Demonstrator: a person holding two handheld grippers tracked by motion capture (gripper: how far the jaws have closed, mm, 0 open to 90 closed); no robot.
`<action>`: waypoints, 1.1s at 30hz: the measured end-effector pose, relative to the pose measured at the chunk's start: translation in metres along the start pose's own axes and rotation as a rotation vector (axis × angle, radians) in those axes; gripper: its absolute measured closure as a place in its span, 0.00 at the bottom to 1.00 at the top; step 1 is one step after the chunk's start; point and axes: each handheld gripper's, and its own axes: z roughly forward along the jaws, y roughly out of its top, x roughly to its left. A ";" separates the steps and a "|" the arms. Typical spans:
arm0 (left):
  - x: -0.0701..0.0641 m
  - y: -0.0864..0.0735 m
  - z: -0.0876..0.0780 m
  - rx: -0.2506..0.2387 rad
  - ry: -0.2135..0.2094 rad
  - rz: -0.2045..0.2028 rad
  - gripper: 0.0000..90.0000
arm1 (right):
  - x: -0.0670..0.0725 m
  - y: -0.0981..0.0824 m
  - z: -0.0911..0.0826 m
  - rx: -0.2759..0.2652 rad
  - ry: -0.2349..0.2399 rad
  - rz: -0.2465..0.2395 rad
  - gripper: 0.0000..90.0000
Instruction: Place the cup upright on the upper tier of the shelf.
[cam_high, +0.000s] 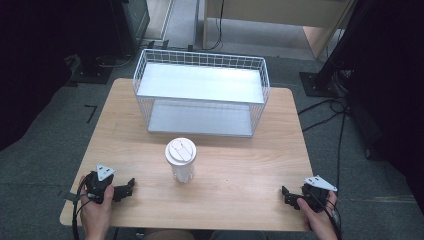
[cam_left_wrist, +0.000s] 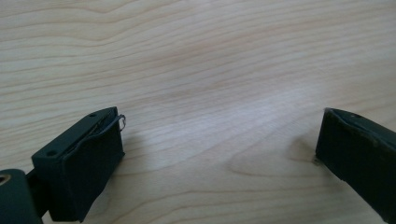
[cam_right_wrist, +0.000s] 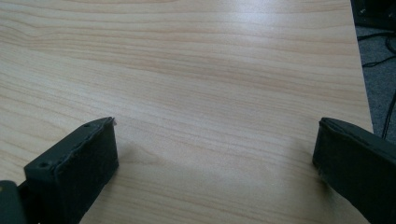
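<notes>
A lidded cup (cam_high: 180, 160) stands at centre frame on the surface (cam_high: 240, 165), below a wire rack (cam_high: 200, 92). Left hand-held gripper (cam_high: 131, 186) and right hand-held gripper (cam_high: 284, 194), jaws apart and empty, rest near the bottom corners; approaching the cup squarely at mid-height would likely avoid tipping it.

The worktop (cam_high: 240, 165) carries a wire rack (cam_high: 200, 92) at its far centre. A lidded cup (cam_high: 180, 160) stands upright near the middle, just in front of the rack and apart from it. The left gripper (cam_high: 127, 189) rests at the near left corner, the right gripper (cam_high: 287, 194) at the near right corner, both well apart from the cup.
</notes>
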 end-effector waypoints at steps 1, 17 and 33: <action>0.000 0.000 -0.001 -0.001 -0.010 0.007 0.01 | 0.000 0.000 0.000 0.000 0.000 0.000 0.00; -0.034 0.014 -0.012 -0.110 -0.121 0.036 0.01 | 0.000 0.000 0.000 0.000 0.000 0.002 0.00; -0.078 0.043 -0.023 -0.195 -0.267 0.070 0.01 | 0.001 0.000 0.000 -0.002 0.010 -0.007 0.00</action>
